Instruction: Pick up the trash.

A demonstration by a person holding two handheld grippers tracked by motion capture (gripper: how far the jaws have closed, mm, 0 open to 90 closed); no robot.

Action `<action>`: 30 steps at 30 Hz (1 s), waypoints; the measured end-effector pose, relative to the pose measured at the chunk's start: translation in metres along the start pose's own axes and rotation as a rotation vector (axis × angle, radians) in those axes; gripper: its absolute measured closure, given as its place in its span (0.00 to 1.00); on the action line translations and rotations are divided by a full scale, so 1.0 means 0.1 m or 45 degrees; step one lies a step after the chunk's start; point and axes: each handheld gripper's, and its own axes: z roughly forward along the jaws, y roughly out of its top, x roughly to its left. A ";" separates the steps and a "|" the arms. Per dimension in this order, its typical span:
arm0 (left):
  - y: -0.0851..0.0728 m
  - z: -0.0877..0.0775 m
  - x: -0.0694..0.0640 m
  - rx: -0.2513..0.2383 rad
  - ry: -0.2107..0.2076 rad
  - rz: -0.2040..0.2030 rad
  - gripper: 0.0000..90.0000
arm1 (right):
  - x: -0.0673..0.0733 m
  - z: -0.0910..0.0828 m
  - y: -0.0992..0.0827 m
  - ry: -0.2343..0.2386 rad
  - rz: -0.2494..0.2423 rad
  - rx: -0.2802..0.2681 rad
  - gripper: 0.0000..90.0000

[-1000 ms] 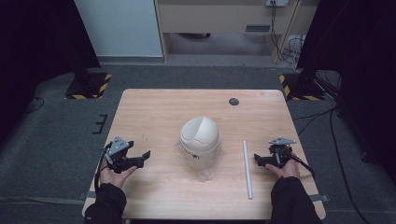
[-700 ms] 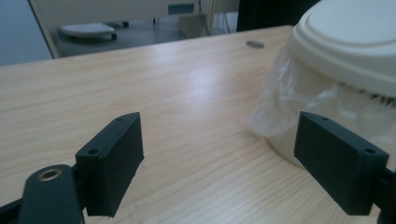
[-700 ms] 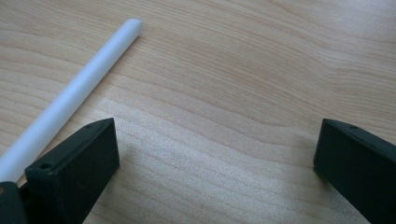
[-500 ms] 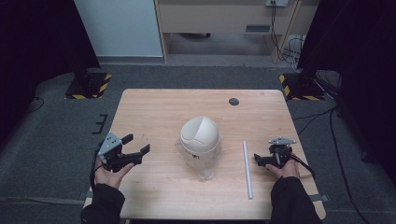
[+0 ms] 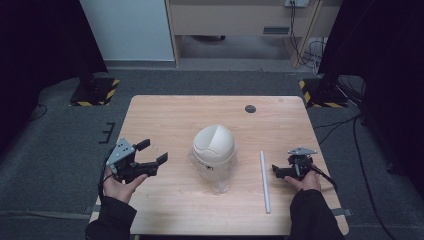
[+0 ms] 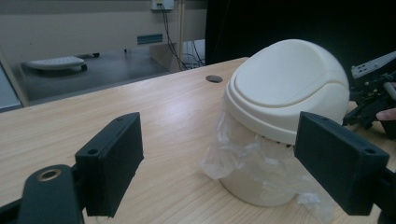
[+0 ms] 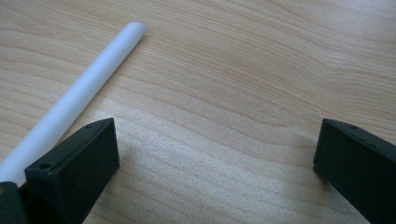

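Note:
A cream domed bin (image 5: 214, 144) (image 6: 285, 93) stands mid-table with a clear plastic liner (image 5: 220, 179) (image 6: 238, 154) spilling out under its lid. A white rod (image 5: 264, 181) (image 7: 74, 98) lies to its right. My left gripper (image 5: 150, 152) (image 6: 233, 163) is lifted at the table's left side, open, aimed toward the bin, with nothing between its jaws. Close above the wood, just right of the rod, my right gripper (image 5: 281, 172) (image 7: 215, 168) is open too.
A small dark round grommet (image 5: 250, 108) (image 6: 214, 79) sits near the far edge of the wooden table (image 5: 170, 120). Dark floor and stands with hazard stripes (image 5: 95, 95) surround the table. The right gripper shows beyond the bin in the left gripper view.
My left gripper has lifted and swung outward to the left, then turned toward the bin. The right gripper has stayed in place.

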 end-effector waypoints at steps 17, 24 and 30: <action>0.28 0.34 -0.32 -0.004 -0.172 0.125 0.17 | 0.00 0.00 0.00 0.000 -0.001 0.000 0.01; 0.28 0.51 -0.42 0.045 -0.229 0.146 0.17 | 0.00 0.00 0.00 0.000 -0.001 0.000 0.01; 0.26 0.66 -0.47 0.091 -0.258 0.156 0.17 | 0.00 0.00 0.00 0.000 0.000 0.000 0.01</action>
